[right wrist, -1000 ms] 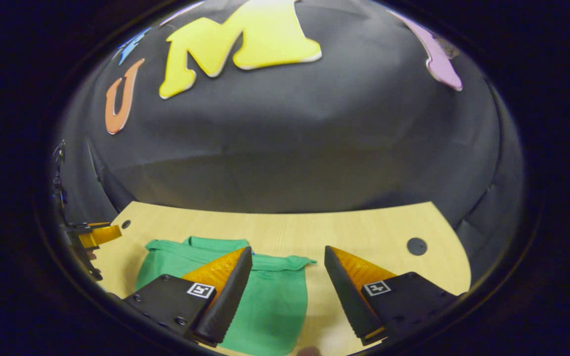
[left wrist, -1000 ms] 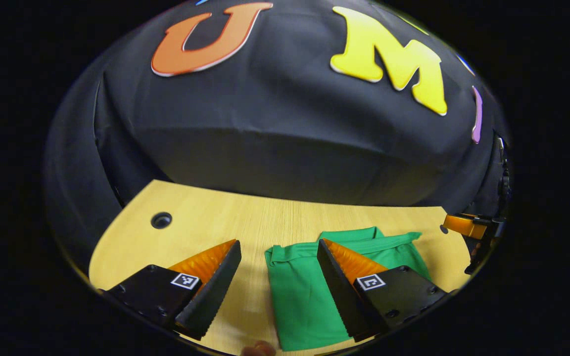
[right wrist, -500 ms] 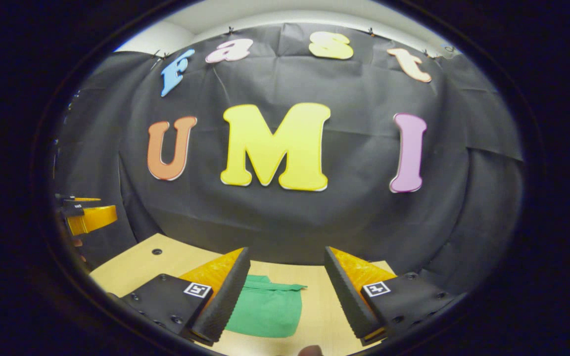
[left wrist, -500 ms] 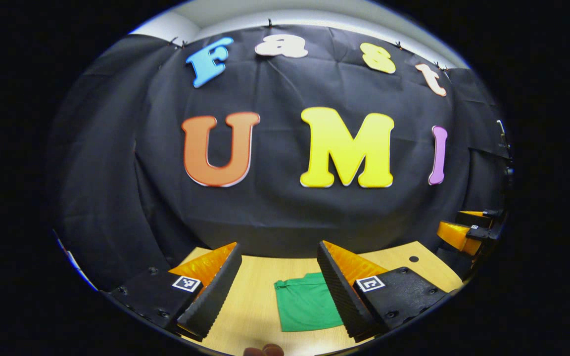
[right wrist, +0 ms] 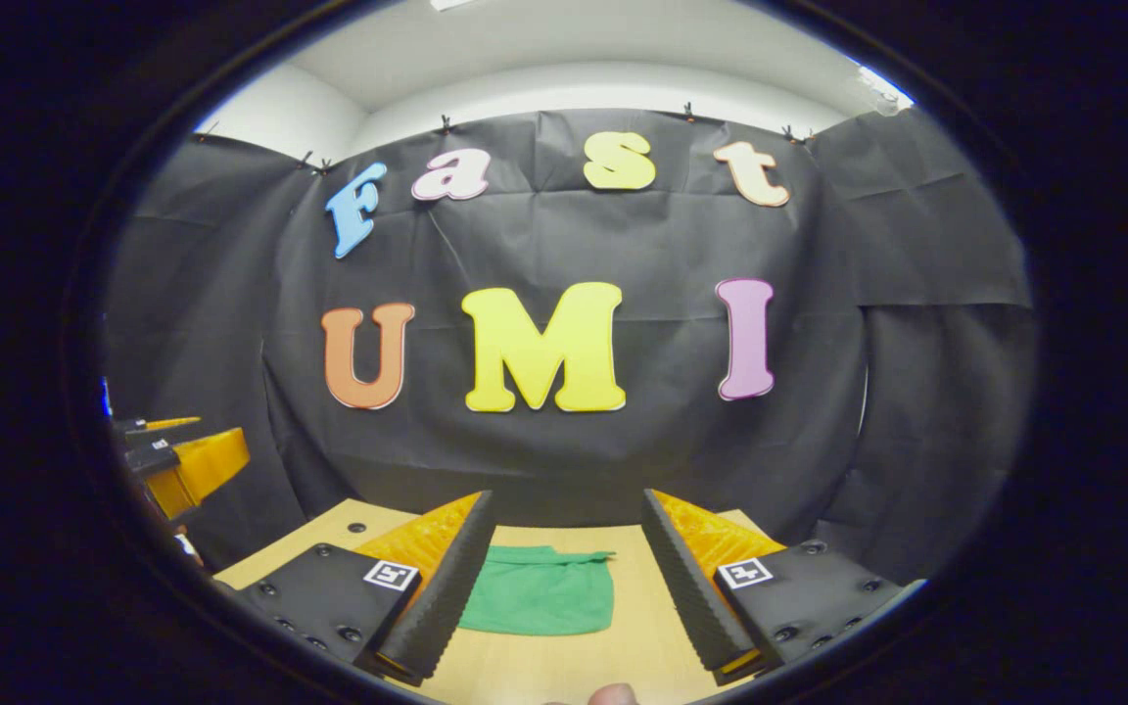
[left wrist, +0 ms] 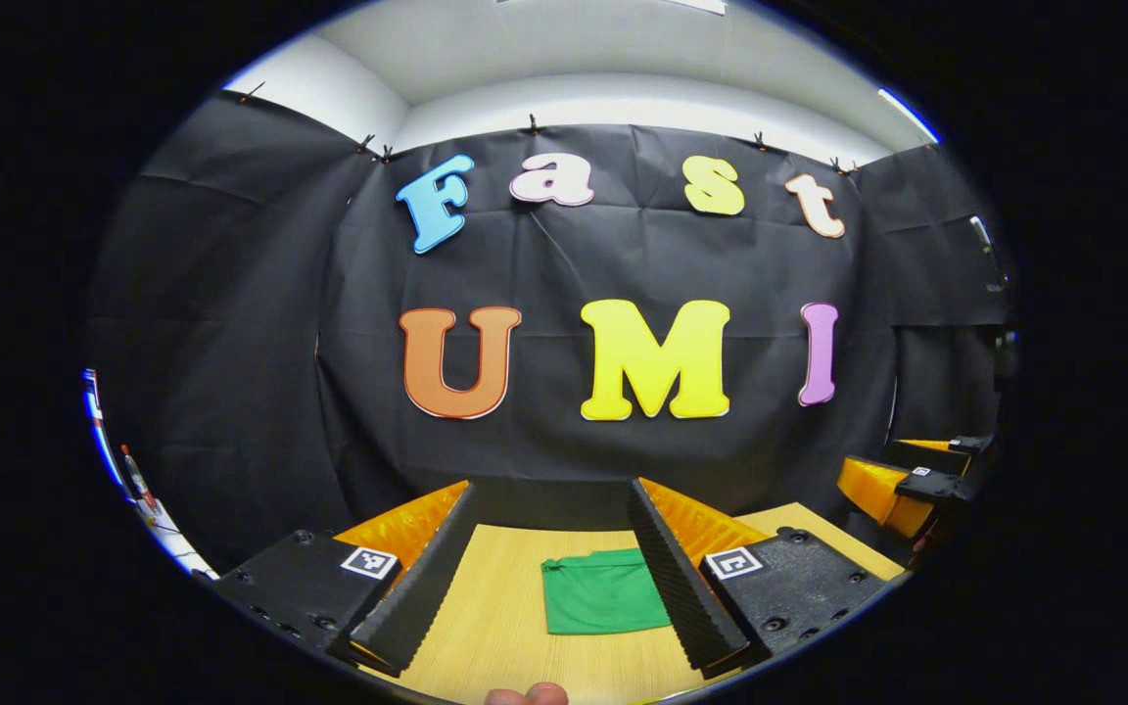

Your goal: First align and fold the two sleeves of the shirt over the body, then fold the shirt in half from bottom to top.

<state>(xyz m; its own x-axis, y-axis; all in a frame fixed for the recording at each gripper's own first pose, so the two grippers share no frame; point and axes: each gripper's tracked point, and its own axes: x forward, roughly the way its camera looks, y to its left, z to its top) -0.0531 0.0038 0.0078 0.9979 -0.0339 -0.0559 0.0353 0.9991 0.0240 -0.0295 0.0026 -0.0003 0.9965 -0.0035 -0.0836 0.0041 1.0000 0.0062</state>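
Right now I have both tools lifted off the table [left wrist: 495, 627], and the green shirt [left wrist: 601, 603] lies folded into a small, flat rectangle on the wood, well away from either of them. In the left gripper view my left gripper [left wrist: 549, 568] has its fingers spread wide with nothing between them; the shirt sits on the far side of the gap, closer to the right finger, whose inner edge overlaps the shirt's right side in the picture. That view also gives me the right gripper [left wrist: 902, 485] out at the right edge, raised above the table's right end, though from there I cannot tell how its fingers stand. A fingertip [left wrist: 525, 695] of the holding hand peeks in at the bottom.

From the right gripper view, my right gripper [right wrist: 569, 573] is likewise spread wide and holding nothing. Here the shirt [right wrist: 540, 602] appears toward the left finger, and its far edge shows a small bunched seam. This view adds a dark round hole [right wrist: 356, 527] in the tabletop at far left, and the left gripper [right wrist: 182, 460] hanging at the left edge.
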